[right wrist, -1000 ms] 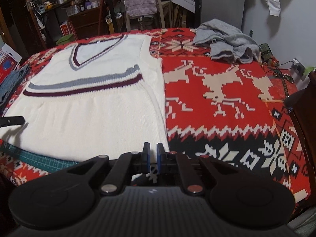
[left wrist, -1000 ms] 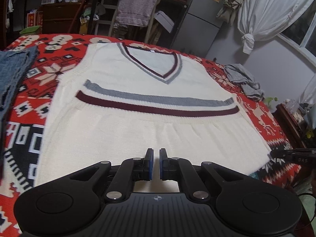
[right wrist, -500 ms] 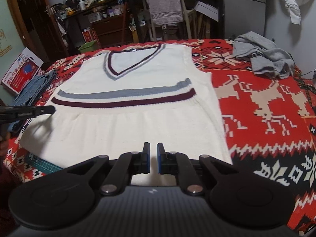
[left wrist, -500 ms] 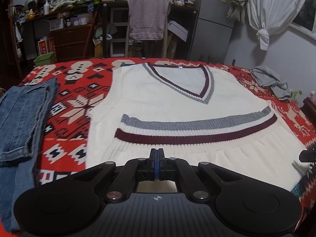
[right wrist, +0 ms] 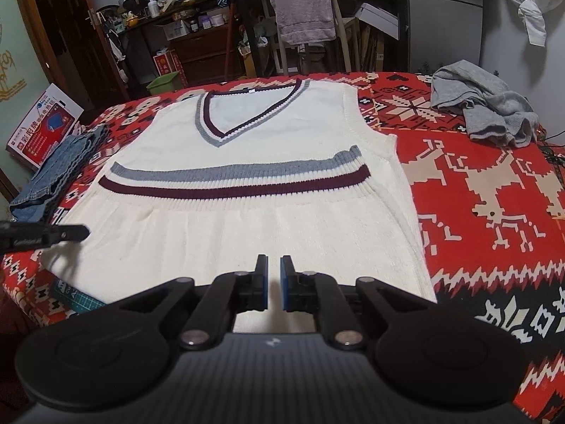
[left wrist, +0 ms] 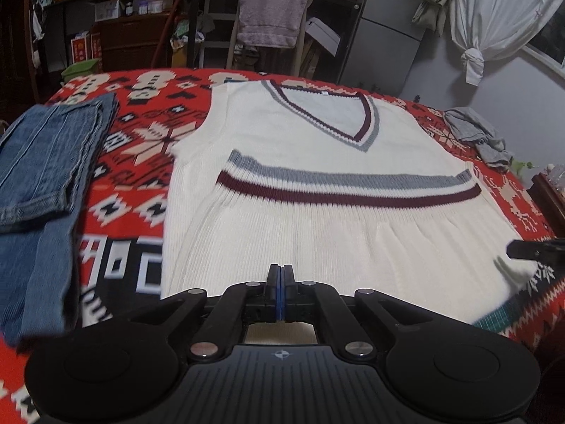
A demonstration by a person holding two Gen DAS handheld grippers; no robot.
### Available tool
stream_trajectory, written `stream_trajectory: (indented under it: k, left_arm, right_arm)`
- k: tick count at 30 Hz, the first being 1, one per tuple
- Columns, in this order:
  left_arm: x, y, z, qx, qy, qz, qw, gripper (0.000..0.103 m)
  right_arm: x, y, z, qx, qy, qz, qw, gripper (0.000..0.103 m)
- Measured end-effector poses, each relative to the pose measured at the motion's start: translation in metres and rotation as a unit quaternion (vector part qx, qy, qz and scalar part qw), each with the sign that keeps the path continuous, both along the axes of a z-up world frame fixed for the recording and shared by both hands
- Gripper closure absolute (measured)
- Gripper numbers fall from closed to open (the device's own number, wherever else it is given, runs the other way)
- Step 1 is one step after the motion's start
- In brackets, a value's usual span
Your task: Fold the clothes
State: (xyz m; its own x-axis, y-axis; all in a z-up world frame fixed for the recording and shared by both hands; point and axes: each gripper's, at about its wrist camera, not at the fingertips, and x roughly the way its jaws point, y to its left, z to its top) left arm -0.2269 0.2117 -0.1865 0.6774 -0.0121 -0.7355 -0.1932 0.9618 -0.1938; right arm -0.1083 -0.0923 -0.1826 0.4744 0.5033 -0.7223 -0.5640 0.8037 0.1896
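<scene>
1. Near hem of the vest (left wrist: 317, 233) is sitting behind both gripper bodies in both views, so the hem edge itself is hidden; can't tell whether either gripper is touching fabric.
2. Left gripper (left wrist: 280, 291) is showing its blue pads pressed together, clenched; nothing visible between them.
3. Right gripper (right wrist: 273, 282) is holding its jaws slightly apart, a narrow gap showing, nothing in it.
4. In the left view the right gripper is poking in as a dark tip at the right frame edge, mostly cut off, over the vest's near right corner; that corner is looking blurred.
5. In the right view the left gripper is entering from the left frame edge, only its tip showing, over the vest's near left side.
6. A green mat (right wrist: 76, 295) is peeking out under the vest's near left corner, mostly covered.
7. Vest is lying flat, front up, on the red patterned blanket (right wrist: 494, 190), V-neck pointing away, grey and maroon stripes running across the chest.
8. Jeans (left wrist: 39, 176) are lying on the blanket left of the vest, apart from it, cut off by the frame edge.
9. Crumpled grey garment (right wrist: 487, 109) is sitting at the far right of the blanket, well apart from the vest.
10. Beyond the bed, a towel (right wrist: 303, 3) is hanging over a chair back; shelves behind are cluttered, items too small to tell.
</scene>
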Motion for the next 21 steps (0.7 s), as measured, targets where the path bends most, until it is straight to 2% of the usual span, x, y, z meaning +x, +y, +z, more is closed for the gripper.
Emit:
stream_trajectory:
  k: [8,10,17,21]
  left_arm:
    - [-0.025,-0.001,0.006,-0.021,0.023,0.007,0.9995,0.102]
    - [-0.023,-0.001,0.010,-0.021,0.017,0.005,0.9996,0.102]
    - [0.031,0.001,0.015,-0.011,-0.021,0.004,0.9997,0.100]
    - [0.050,-0.001,0.007,-0.010,-0.013,0.002,0.9999,0.100]
  right_arm:
    - [0.004,-0.002,-0.001,0.006,0.001,-0.004,1.000,0.095]
    - [0.004,-0.004,-0.001,0.008,0.001,-0.006,1.000,0.095]
    - [0.000,-0.009,0.002,0.012,-0.001,-0.012,1.000,0.095]
    - [-0.002,-0.012,0.006,0.015,-0.005,-0.018,1.000,0.095]
